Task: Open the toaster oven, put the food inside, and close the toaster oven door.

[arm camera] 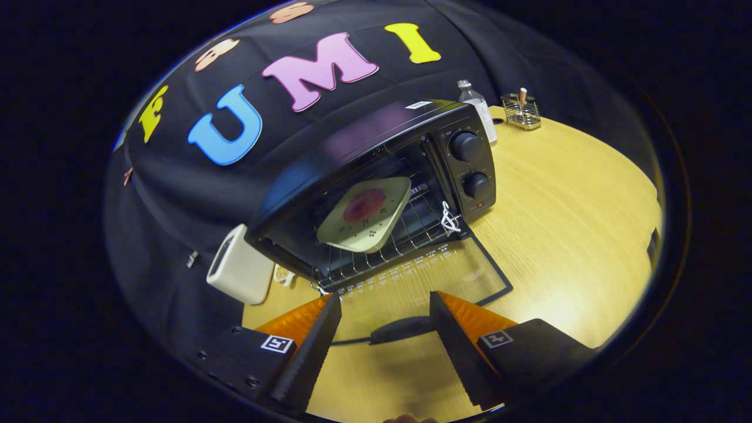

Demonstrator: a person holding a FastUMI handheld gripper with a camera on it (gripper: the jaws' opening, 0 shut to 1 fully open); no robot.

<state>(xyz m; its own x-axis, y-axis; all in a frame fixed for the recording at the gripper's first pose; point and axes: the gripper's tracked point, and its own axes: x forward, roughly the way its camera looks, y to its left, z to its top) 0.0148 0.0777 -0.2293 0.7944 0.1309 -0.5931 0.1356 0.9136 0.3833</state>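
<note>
Light wood surface (564,194) against the black cloth booth wall. Toaster oven (376,188) sits on it, beyond the fingers, mouth facing the camera, door (429,276) dropped fully flat onto the surface with its free edge toward the fingers; door handle (402,330) lies crosswise in the gap between the fingertips, touching neither. Plate with the food (365,212) is inside on the wire rack (376,249), tilted, one corner toward the door opening; red round item at its centre. Gripper (385,305) held low over the surface, rolled so the scene looks slanted, pointing at the oven mouth; fingers apart, nothing between the pads, tips over the door's front edge. Two knobs (473,165) stacked on the oven's right panel. White cord loop (449,220) at the door's right hinge. Cream box-shaped appliance (238,267) just beside the oven's left side. Behind the oven: clear bottle (479,108), and a wire holder (520,111) well apart on the right.
</note>
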